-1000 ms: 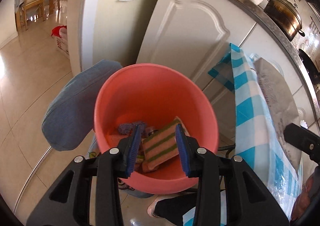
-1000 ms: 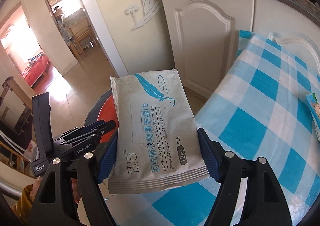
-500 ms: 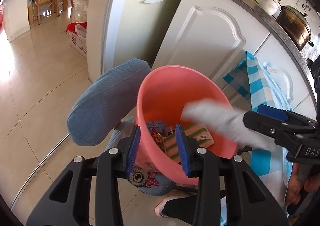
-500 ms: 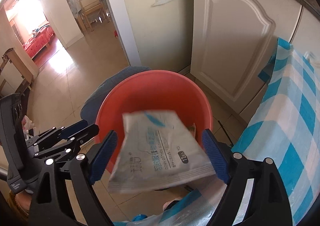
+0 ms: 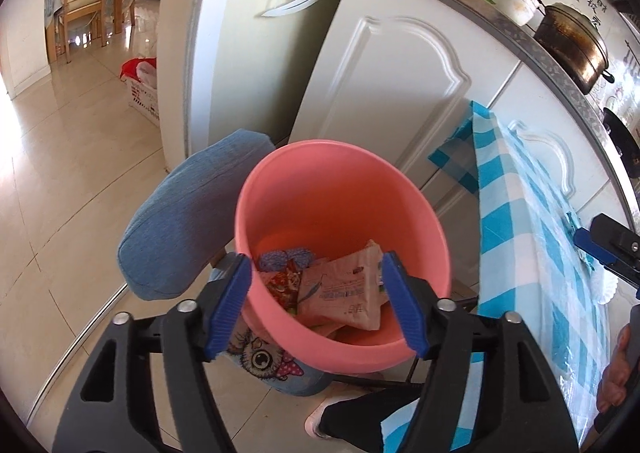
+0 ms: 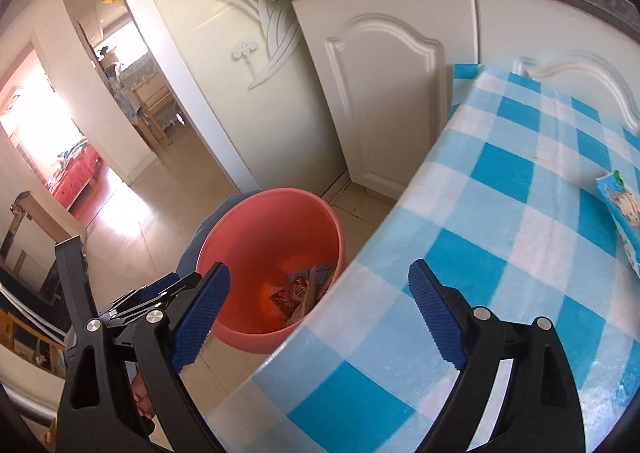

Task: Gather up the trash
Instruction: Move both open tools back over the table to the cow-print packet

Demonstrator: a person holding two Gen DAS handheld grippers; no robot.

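The white cabinet doors (image 5: 400, 101) are filling the background, with the tiled floor (image 5: 60, 181) stretching away to the left; the surface under a blue-and-white checked cloth (image 6: 520, 253) is taking up the right side; a blue padded chair back (image 5: 188, 221) is leaning just beside the pink bucket (image 5: 340, 189), which is sitting on the chair's seat below the surface's edge; inside the bucket a pale wipes packet (image 5: 344, 293) is lying on top of a red wrapper (image 5: 284, 281) and other scraps; a small blue cartoon-printed packet (image 6: 620, 213) is lying on the cloth near the right edge; the left gripper (image 5: 316, 305) is hovering over the bucket's near rim, its fingers (image 5: 228, 305) opening with only the rim between them, untouched; the right gripper (image 6: 320, 317) is hanging over the surface's corner, its fingers (image 6: 436, 313) standing spread wide and holding nothing.
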